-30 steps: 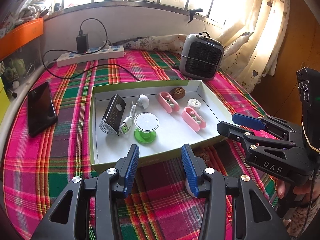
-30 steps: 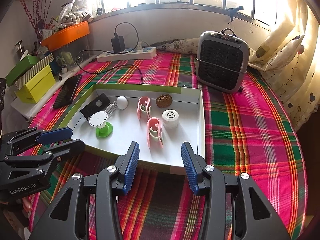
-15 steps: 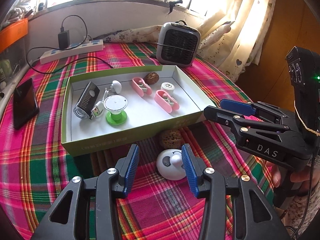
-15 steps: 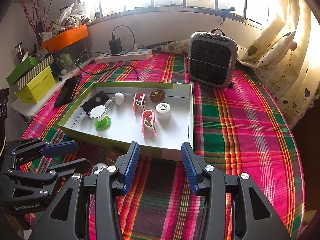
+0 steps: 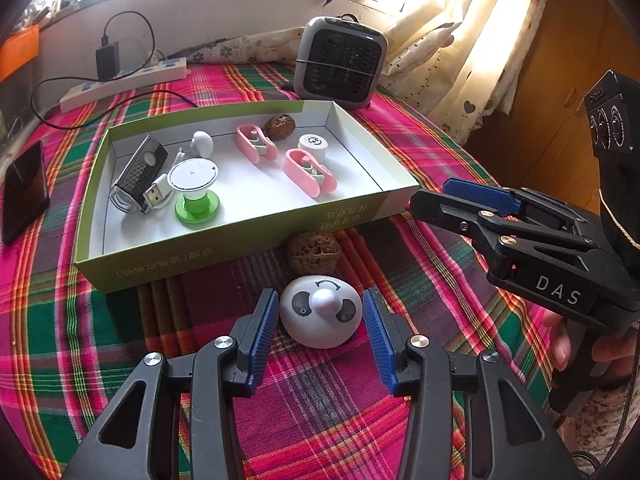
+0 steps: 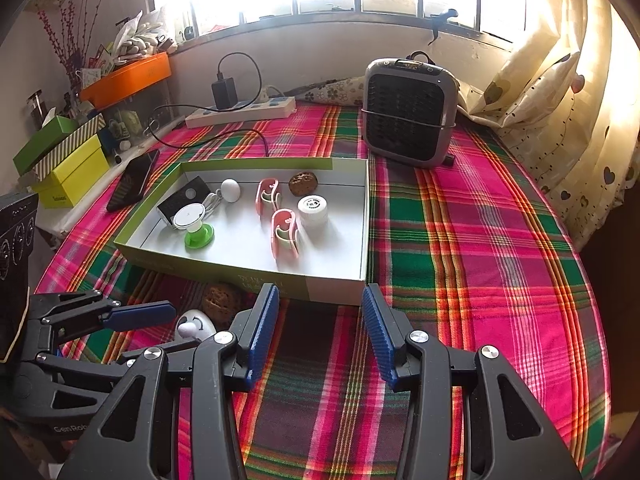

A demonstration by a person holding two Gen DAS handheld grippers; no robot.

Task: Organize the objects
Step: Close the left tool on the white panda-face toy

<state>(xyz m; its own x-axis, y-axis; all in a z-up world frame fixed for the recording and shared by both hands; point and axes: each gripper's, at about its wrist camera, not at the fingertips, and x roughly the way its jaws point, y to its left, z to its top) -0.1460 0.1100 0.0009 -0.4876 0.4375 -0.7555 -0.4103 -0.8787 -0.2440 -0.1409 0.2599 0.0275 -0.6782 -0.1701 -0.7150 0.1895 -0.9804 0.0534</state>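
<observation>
A green-walled white tray (image 5: 248, 236) (image 6: 256, 276) on the plaid cloth holds several small items: two pink clips (image 5: 308, 172), a walnut (image 5: 281, 127), a white cap (image 5: 313, 145), a green-based stand (image 5: 196, 200) and a black device (image 5: 138, 176). In front of the tray lie a second walnut (image 5: 314, 252) (image 6: 221, 300) and a white panda-face gadget (image 5: 320, 316) (image 6: 196, 325). My left gripper (image 5: 320, 332) is open with the panda gadget between its fingers, not clamped. My right gripper (image 6: 318, 332) is open and empty, in front of the tray's right corner; it also shows in the left wrist view (image 5: 456, 196).
A grey heater (image 6: 408, 112) stands behind the tray. A power strip with charger and cable (image 6: 240, 112) lies at the back. A black phone (image 6: 134, 180) lies left of the tray. Coloured boxes (image 6: 68, 164) sit at the far left. Curtains (image 6: 560, 100) hang on the right.
Both grippers have pulled back from the tray. The left one has lowered around the panda gadget, which now sits between its open fingers.
</observation>
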